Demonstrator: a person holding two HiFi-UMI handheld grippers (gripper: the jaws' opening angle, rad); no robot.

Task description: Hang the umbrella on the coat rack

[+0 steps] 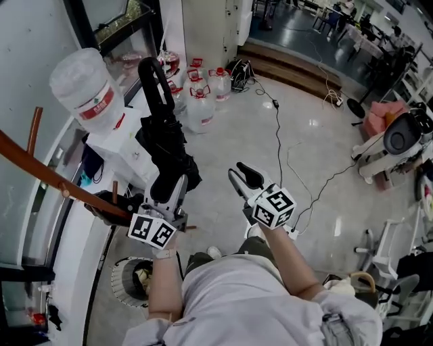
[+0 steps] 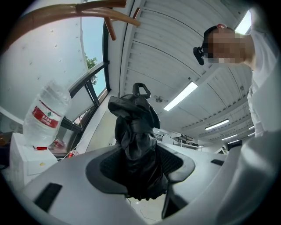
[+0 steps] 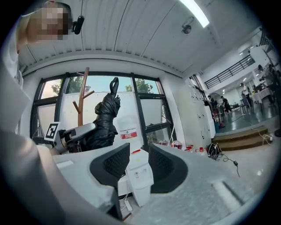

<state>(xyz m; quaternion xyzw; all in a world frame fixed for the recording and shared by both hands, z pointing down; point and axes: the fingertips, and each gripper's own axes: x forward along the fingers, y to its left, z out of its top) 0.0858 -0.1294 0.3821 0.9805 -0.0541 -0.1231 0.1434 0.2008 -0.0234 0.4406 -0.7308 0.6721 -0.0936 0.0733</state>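
Two claws are held out ahead of the person. The left claw [image 1: 170, 188] is clamped on the bundled black umbrella [image 1: 162, 132], which stands upright with its hooked handle [image 1: 151, 71] on top, near the brown coat rack [image 1: 40, 169] by the window, not yet hung. The right claw [image 1: 243, 176] gapes empty, just beside the umbrella.

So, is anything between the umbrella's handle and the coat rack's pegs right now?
Nothing visible. The left gripper is clamped on the folded black umbrella, handle up, with only open space between it and the wooden coat rack. The water bottle stands off to the side.
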